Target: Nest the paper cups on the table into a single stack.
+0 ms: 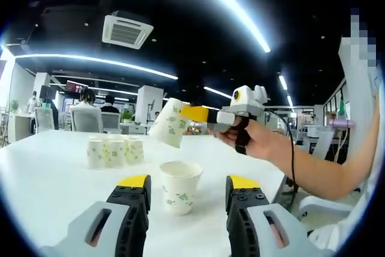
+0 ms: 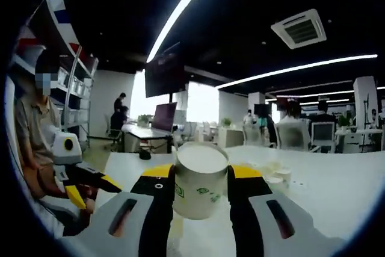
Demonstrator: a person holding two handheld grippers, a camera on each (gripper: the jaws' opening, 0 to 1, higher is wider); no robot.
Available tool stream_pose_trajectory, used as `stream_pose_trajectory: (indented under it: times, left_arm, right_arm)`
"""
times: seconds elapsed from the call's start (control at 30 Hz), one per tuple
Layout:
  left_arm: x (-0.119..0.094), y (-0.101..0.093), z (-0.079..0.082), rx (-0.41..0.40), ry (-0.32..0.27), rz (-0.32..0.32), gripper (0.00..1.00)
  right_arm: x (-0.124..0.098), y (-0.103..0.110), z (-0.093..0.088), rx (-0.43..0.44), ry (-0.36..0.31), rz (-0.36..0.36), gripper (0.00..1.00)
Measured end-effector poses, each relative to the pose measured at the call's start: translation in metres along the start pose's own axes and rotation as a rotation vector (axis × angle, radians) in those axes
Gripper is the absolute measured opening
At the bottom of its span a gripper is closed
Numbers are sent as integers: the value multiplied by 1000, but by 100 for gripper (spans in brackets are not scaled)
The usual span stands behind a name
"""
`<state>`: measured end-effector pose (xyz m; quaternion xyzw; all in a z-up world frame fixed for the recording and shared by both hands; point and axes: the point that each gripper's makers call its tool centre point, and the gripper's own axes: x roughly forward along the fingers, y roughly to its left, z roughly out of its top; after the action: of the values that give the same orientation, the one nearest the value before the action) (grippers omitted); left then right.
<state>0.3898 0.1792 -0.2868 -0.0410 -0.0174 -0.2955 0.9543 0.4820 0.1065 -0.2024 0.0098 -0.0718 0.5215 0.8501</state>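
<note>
**Left gripper view: carried cup above and beyond the standing cup**

The right gripper (image 1: 194, 113) clamps a paper cup (image 1: 169, 123), tilted, mouth toward the lower left; it hangs above and slightly behind the standing cup (image 1: 179, 186), apart from it; the right gripper is judged nearer for nesting. The left gripper (image 1: 187, 194) stands released, jaws flanking the standing cup without contact; a cluster of cups (image 1: 114, 150) waits farther along the table (image 1: 42, 179).

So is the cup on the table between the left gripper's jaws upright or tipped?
Upright: the cup stands on its base on the table, open mouth up.
</note>
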Motion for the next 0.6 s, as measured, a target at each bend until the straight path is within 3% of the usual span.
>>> stream_pose_trajectory:
  times: [0.13, 0.23, 0.4, 0.6]
  left_arm:
    - [-2, -1, 7, -30, -17, -2, 51]
    - [-4, 0, 9, -101, -28, -3, 41]
    - [-9, -3, 21, -253, -84, -51, 28]
    - [-6, -14, 18, -308, -63, -92, 24]
  right_arm:
    - [-17, 39, 7, -17, -38, 40, 36]
    - [-32, 63, 11, -41, -81, 60, 36]
    - [-47, 83, 10, -57, -110, 63, 36]
    - [-57, 101, 3, -86, -134, 69, 36]
